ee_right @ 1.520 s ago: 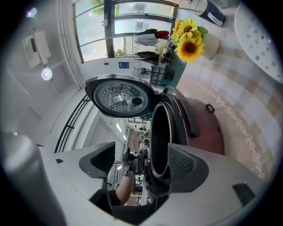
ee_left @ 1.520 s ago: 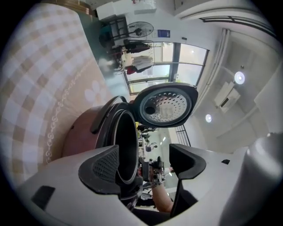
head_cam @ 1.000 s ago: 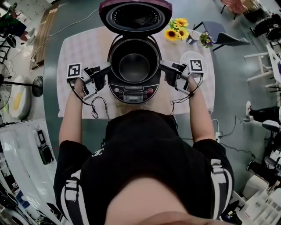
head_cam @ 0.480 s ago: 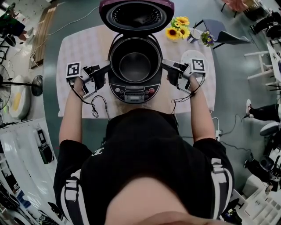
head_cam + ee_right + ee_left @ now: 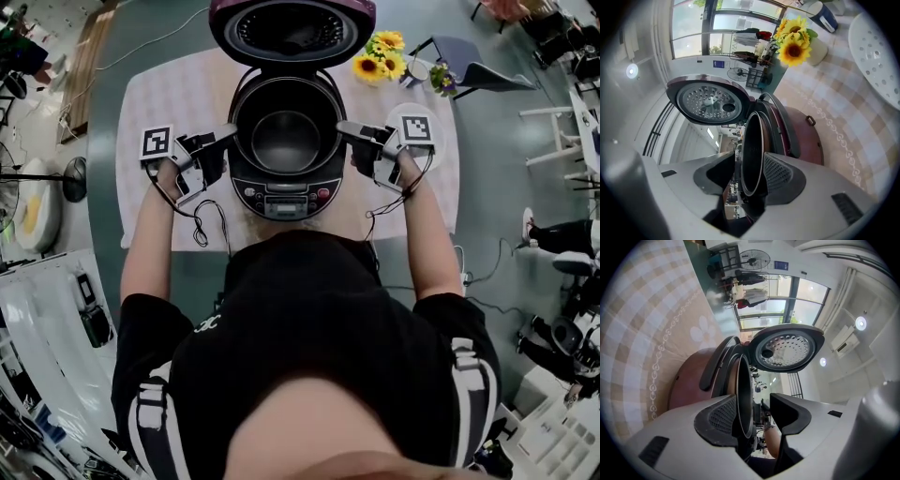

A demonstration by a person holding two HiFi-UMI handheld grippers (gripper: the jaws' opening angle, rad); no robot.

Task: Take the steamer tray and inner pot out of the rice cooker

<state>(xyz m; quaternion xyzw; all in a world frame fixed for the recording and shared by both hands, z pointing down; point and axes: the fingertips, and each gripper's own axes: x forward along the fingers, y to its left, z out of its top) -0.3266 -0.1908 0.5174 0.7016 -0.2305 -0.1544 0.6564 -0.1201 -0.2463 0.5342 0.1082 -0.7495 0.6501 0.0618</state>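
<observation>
Left gripper (image 5: 757, 416): jaws spread, straddling the left rim of the inner pot (image 5: 743, 394). The ribbed outer pad lies against the pot's outer wall; a gap shows between the rim and the inner jaw. No pinch.

Right gripper (image 5: 747, 176): same on the opposite side. Jaws are apart with the pot rim between them, the ribbed pad close against the outside and a gap at the inner jaw.

From the head view, both grippers sit level at the pot's two sides, left gripper (image 5: 223, 142) and right gripper (image 5: 349, 133), one held in each of the person's hands.

The inner pot (image 5: 286, 141) sits inside the rice cooker (image 5: 281, 195); it is dark and holds nothing.

The lid (image 5: 291, 28) stands fully open at the back, its perforated inner plate facing out.

The steamer tray (image 5: 879, 51), a white perforated disc, lies on the table (image 5: 178, 94) just right of the cooker, out of the pot.

Sunflowers (image 5: 380, 58) stand on the table beyond the tray, near the lid. The table carries a pale checked cloth.
</observation>
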